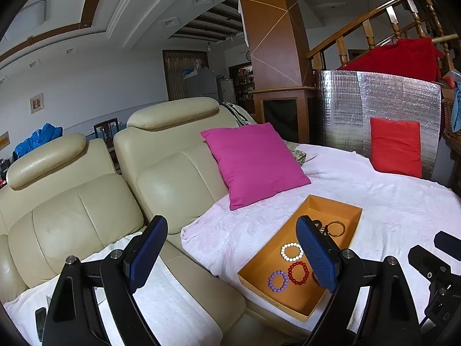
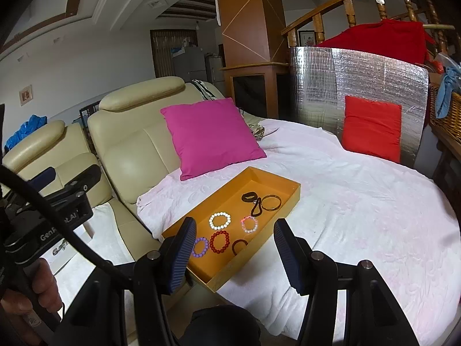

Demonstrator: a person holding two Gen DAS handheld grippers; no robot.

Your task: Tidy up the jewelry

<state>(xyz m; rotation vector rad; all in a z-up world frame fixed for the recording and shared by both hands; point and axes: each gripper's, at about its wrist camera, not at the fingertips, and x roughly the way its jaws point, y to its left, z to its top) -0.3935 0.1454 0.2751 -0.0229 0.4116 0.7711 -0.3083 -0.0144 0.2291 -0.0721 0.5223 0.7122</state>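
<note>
1. Your left gripper (image 1: pixel 233 255) hangs over the seam between the cream leather sofa (image 1: pixel 86 201) and the covered seat, its blue pads spread wide with nothing between them.
2. Your left hand (image 2: pixel 26 297) shows only at the near-left edge of the right wrist view, wrapped round the gripper's handle; most of it is cut off.
3. The orange tray (image 2: pixel 292 186) lies on the pale pink blanket (image 2: pixel 345 216), just right of the sofa back. Its long axis runs from near left to far right, the far end pointing toward the red cushion (image 2: pixel 371 127).
4. In the tray, near to far: a purple bead bracelet (image 2: pixel 200 247), a red bead bracelet (image 2: pixel 219 241), a dark brown ring (image 2: pixel 239 245), a white bead bracelet (image 2: pixel 219 220), a pink bead bracelet (image 2: pixel 249 224), then dark bands and a thin bangle (image 2: pixel 271 202) at the far end.
5. In the left wrist view your right-hand pad hides the pink bracelet and part of the dark bands.
6. Your right gripper (image 2: pixel 234 255) hovers over the tray's near end, pads apart, gripping nothing.
7. A magenta cushion (image 2: pixel 210 135) leans on the sofa; a silver foil panel (image 2: pixel 360 77) stands behind the red cushion.
</note>
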